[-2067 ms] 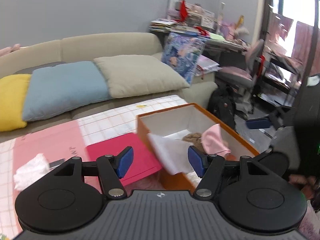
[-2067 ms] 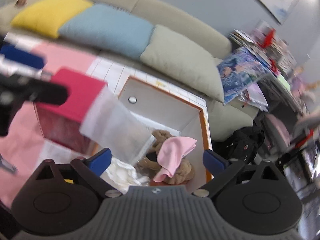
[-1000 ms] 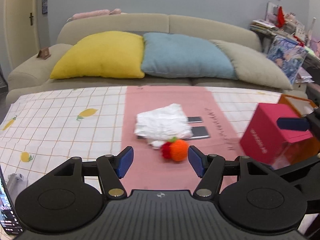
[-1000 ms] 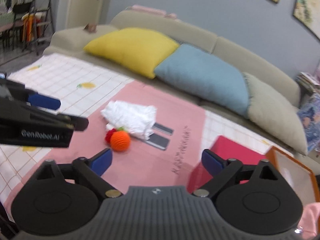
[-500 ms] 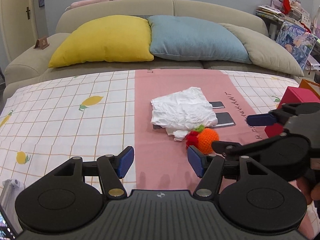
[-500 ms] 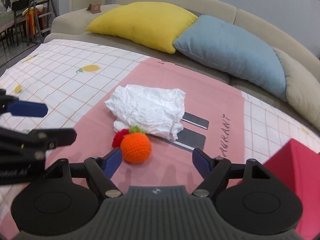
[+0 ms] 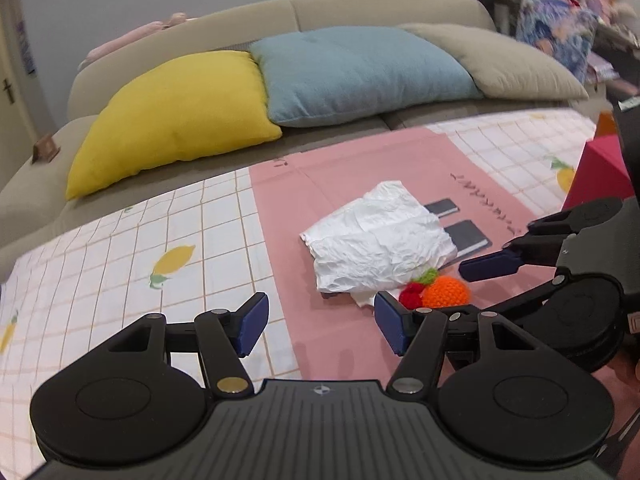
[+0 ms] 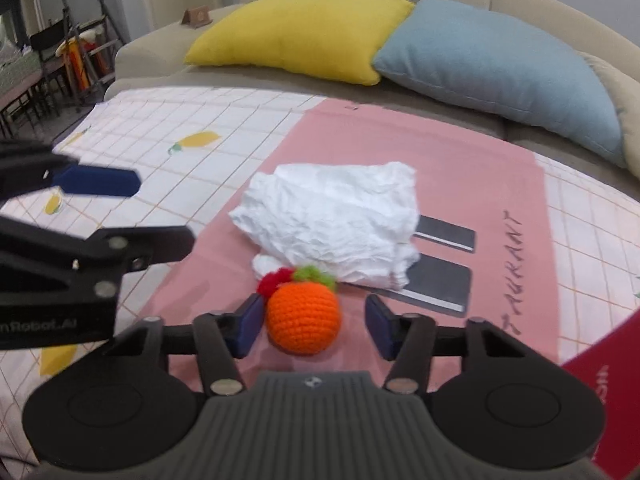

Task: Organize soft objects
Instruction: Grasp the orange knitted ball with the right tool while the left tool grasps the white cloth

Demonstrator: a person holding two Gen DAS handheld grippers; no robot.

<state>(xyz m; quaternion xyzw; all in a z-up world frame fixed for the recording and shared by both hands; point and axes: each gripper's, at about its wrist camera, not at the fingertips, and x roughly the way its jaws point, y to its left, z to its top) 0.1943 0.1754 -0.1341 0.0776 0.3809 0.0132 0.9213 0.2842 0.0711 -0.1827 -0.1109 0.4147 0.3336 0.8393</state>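
Both cameras ride low behind their own fingers, tilted down over the table's pink mat (image 7: 360, 184) toward the sofa beyond its far edge. The left wrist view sits farther back and to the left, taking in the checked lemon cloth (image 7: 132, 264). The right wrist view is close to the crocheted orange (image 8: 303, 316). Both views share the orange, the crumpled white cloth (image 8: 336, 224), the two dark cards (image 8: 434, 282) and the yellow cushion (image 7: 176, 116) and blue cushion (image 7: 360, 72).

You have even, soft daylight in both views, with no glare. Faint shadows fall under the white cloth (image 8: 336, 220) and the crocheted orange (image 8: 303, 318). Fisheye bending curves the sofa (image 7: 360, 12) at the upper edges; corners go dark, and the right view's left edge blurs.
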